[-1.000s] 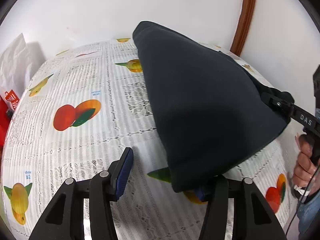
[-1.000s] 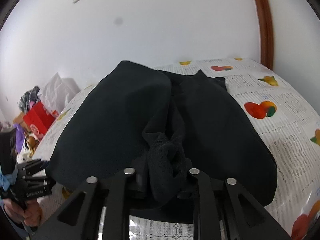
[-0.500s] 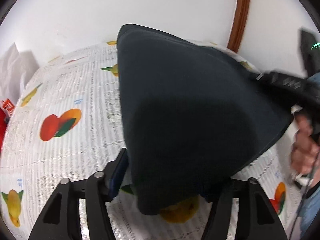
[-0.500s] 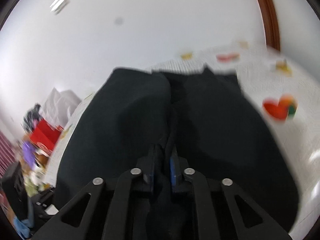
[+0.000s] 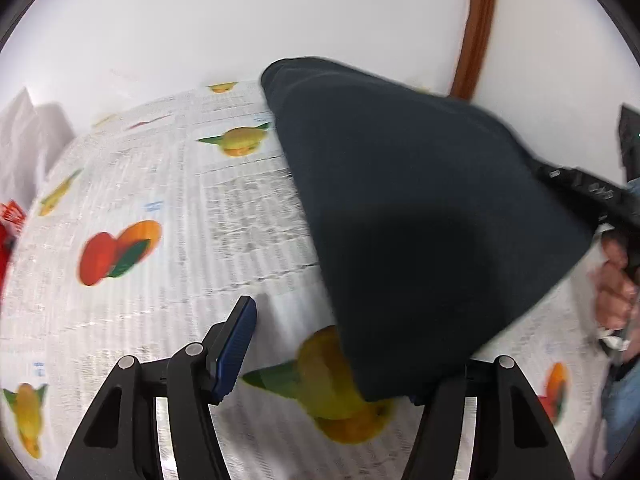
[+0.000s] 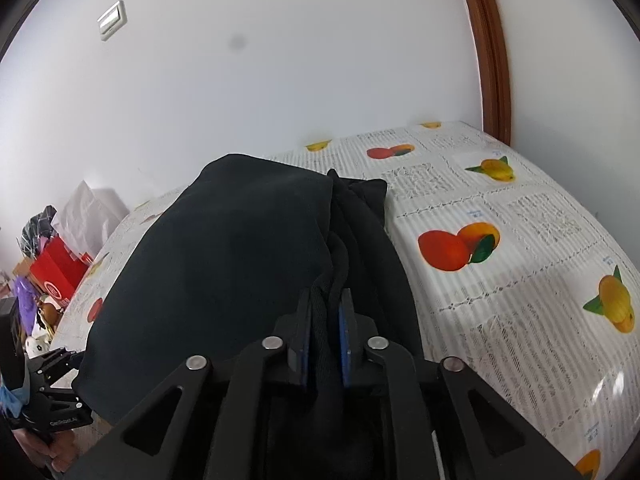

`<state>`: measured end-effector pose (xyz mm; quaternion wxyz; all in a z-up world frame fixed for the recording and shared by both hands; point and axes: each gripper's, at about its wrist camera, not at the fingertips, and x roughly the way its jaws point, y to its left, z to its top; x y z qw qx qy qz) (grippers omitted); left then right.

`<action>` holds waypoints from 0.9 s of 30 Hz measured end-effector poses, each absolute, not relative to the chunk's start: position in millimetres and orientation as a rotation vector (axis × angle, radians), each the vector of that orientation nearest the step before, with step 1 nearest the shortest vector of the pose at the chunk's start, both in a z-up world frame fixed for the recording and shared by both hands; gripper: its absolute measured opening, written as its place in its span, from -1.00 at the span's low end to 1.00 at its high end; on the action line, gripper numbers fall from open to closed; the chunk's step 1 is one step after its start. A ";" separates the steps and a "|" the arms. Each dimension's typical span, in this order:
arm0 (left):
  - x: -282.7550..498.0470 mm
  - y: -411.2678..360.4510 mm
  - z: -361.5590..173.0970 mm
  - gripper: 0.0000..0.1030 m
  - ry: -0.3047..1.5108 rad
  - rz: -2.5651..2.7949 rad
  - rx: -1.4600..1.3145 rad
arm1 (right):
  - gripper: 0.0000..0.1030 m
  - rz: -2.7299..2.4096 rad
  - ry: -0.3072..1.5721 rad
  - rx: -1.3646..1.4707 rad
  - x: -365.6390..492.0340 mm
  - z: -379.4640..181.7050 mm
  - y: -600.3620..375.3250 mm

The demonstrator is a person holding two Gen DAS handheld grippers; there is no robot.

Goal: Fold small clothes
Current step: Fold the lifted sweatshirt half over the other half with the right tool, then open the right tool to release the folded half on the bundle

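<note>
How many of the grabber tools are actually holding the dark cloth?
1. The right gripper pinches a bunch of the dark cloth. The left gripper is open; cloth drapes over one finger.

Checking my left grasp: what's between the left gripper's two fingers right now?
In the left wrist view, the left gripper is open; between its fingers lie bare fruit-print tablecloth and the dark garment's near corner, draped over the right-hand finger.

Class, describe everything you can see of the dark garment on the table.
The dark garment is black, soft, knit-like cloth, lying bunched on the fruit-print tablecloth. The right gripper is shut on a gathered fold at its near edge. The left gripper is open at its other corner, which covers one finger.
</note>
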<state>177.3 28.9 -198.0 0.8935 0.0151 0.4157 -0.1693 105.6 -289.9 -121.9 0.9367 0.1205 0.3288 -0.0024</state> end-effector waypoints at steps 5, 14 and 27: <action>184.7 21.7 -202.4 0.16 0.861 -0.351 0.044 | -0.28 -0.007 0.704 0.293 113.9 -126.9 -297.4; 186.8 11.7 -206.7 0.28 0.866 -0.290 0.099 | -0.85 -0.006 0.669 0.190 120.2 -112.4 -290.3; 189.0 10.5 -207.6 0.29 0.868 -0.284 0.101 | -0.62 -0.115 0.700 0.257 95.4 -127.5 -345.8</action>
